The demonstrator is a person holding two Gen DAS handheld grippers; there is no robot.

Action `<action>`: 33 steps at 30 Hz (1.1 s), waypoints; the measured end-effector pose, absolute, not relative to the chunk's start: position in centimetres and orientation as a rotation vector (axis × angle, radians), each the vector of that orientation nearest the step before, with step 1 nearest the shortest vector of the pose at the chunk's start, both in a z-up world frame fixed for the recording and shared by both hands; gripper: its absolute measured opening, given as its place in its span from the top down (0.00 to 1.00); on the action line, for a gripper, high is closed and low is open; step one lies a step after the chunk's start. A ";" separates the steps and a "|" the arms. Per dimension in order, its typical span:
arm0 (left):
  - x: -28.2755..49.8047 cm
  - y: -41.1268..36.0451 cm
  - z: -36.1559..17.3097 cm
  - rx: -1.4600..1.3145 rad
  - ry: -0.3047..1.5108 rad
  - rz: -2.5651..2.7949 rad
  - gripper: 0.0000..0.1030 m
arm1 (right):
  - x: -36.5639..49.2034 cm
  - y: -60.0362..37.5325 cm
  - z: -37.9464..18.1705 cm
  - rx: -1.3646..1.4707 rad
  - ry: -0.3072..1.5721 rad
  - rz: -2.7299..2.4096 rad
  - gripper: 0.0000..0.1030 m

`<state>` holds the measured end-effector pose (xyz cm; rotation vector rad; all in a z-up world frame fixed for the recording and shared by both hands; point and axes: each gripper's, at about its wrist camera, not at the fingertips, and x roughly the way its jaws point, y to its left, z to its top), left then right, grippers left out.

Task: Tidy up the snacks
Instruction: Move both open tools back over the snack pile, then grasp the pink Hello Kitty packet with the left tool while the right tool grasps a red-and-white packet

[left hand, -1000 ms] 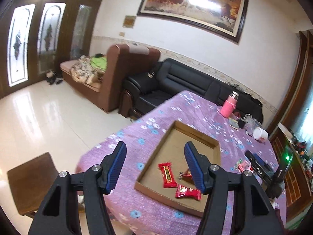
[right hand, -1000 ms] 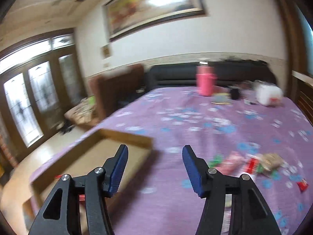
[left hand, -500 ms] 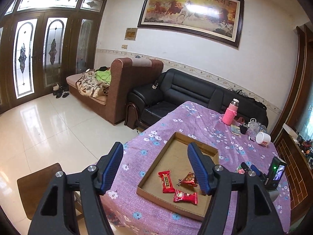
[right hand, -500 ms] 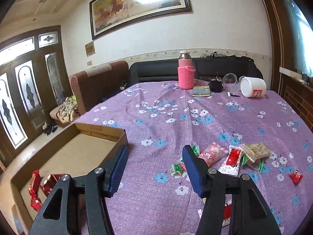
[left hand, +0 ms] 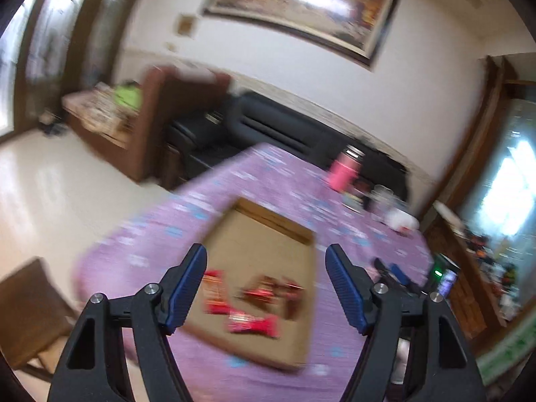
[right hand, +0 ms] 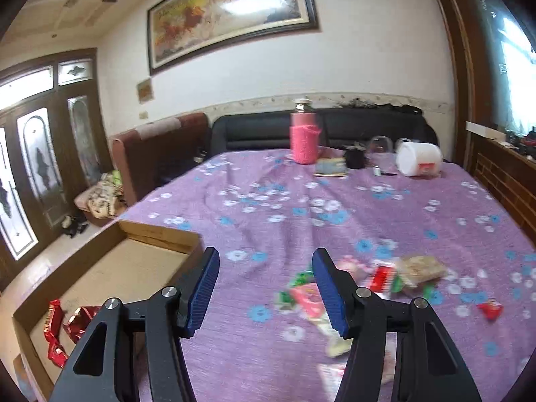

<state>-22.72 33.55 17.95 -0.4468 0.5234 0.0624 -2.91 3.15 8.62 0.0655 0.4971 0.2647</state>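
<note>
A shallow cardboard tray (left hand: 268, 227) lies on the purple flowered tablecloth (right hand: 268, 201) and holds several red snack packets (left hand: 254, 325). My left gripper (left hand: 266, 284) hovers above the tray's near end, its jaws opening, nothing between them. In the right wrist view the tray (right hand: 157, 234) is at the lower left with red packets (right hand: 53, 331) in its near corner. My right gripper (right hand: 264, 291) stands open and empty over the cloth. Loose snacks (right hand: 412, 268) in pink, red, green and beige wrappers lie just right of its right finger, and a small red candy (right hand: 490, 310) lies further right.
At the table's far end stand a pink bottle (right hand: 303, 140), a black cup (right hand: 355, 157), a glass (right hand: 380, 145) and a white tub (right hand: 418, 159). A phone with a lit screen (left hand: 447, 279) stands right of the tray. A wooden stool (left hand: 30, 315) and sofas (left hand: 278, 137) lie beyond the table.
The left gripper's jaws have widened and its view has swung sideways, now blurred. The right gripper's view has shifted slightly, with the loose snacks now nearer its right finger.
</note>
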 end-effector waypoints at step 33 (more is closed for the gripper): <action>-4.8 14.6 10.4 -0.109 0.858 -0.403 0.60 | 5.8 -6.3 2.5 0.209 0.915 0.138 0.86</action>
